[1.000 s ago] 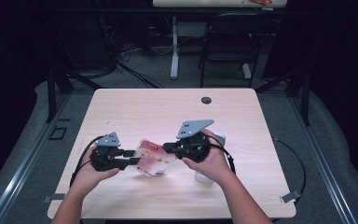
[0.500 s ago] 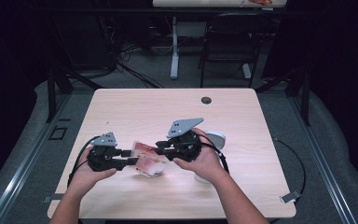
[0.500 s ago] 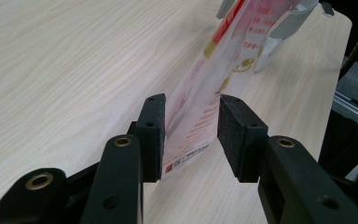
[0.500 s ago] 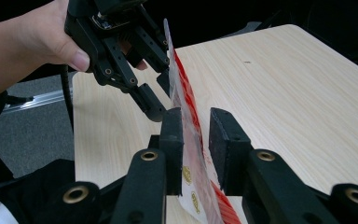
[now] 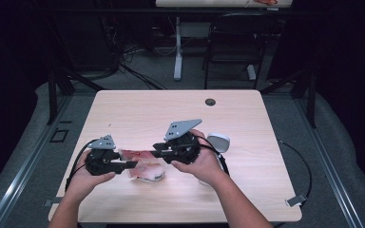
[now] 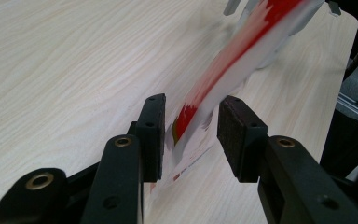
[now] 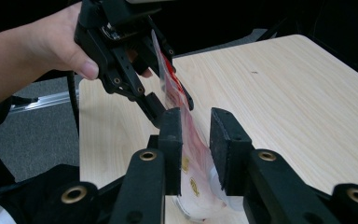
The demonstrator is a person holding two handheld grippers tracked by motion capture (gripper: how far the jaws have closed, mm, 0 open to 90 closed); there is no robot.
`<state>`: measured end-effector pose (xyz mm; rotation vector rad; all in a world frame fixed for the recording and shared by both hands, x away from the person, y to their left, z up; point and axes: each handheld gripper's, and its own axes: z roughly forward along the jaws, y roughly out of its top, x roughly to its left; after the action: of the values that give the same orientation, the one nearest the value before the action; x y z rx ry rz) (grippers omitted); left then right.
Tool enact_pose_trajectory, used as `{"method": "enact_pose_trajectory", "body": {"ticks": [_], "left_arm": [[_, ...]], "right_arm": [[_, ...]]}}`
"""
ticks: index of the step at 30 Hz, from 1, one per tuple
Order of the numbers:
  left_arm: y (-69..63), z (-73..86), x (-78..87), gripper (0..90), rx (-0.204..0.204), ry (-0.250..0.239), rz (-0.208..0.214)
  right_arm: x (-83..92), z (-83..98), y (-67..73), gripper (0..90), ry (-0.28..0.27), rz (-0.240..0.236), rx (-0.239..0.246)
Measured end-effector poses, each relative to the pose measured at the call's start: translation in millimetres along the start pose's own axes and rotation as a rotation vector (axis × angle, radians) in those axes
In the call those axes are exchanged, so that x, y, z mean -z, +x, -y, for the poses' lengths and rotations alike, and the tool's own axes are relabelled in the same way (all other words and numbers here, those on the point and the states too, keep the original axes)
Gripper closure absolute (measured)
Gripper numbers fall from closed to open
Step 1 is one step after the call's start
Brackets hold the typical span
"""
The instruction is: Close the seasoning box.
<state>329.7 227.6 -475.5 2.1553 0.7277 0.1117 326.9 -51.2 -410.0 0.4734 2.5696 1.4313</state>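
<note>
My left gripper [image 5: 132, 164] & right gripper [image 5: 156, 150] meet over the counter [image 5: 247, 190] w/ the red-white pouch [image 5: 145, 169] betw. both. Left jaws part-open, pouch loose betw. them. Right jaws just been opening, pads apart, pouch betw. them.

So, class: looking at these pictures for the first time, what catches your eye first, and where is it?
A red-and-white plastic packet stands out, held up just above the pale wooden table near its front edge. The left gripper and right gripper meet at it from either side, jaws apart around its thin film.
</note>
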Motion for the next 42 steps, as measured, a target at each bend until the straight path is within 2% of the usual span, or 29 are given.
{"method": "enact_pose_trajectory", "body": {"ticks": [12, 16, 22, 29, 37, 42], "left_arm": [[1.3, 5.1, 7.7, 55.9, 0.024, -0.019, -0.022], [1.7, 7.3, 11.3, 54.7, 0.03, -0.024, -0.037], [2.4, 9.3, 17.1, 52.1, 0.034, -0.038, -0.066], [5.7, 10.9, 23.0, 51.6, 0.048, -0.042, -0.063], [6.3, 10.8, 31.4, 50.5, 0.045, -0.04, -0.068], [8.2, 12.0, 38.1, 50.5, 0.048, -0.044, -0.075]], "right_arm": [[-0.6, -9.1, 4.6, 67.8, -0.036, -0.024, 0.006], [0.7, -11.0, 4.2, 65.4, -0.05, -0.019, 0.002], [7.4, -14.1, 3.9, 60.4, -0.065, 0.009, -0.007], [16.4, -11.9, 3.5, 55.8, -0.075, 0.052, -0.033], [30.3, -8.6, 1.1, 51.8, -0.099, 0.098, -0.049], [40.0, -3.3, -3.2, 51.7, -0.102, 0.123, -0.069]]}}
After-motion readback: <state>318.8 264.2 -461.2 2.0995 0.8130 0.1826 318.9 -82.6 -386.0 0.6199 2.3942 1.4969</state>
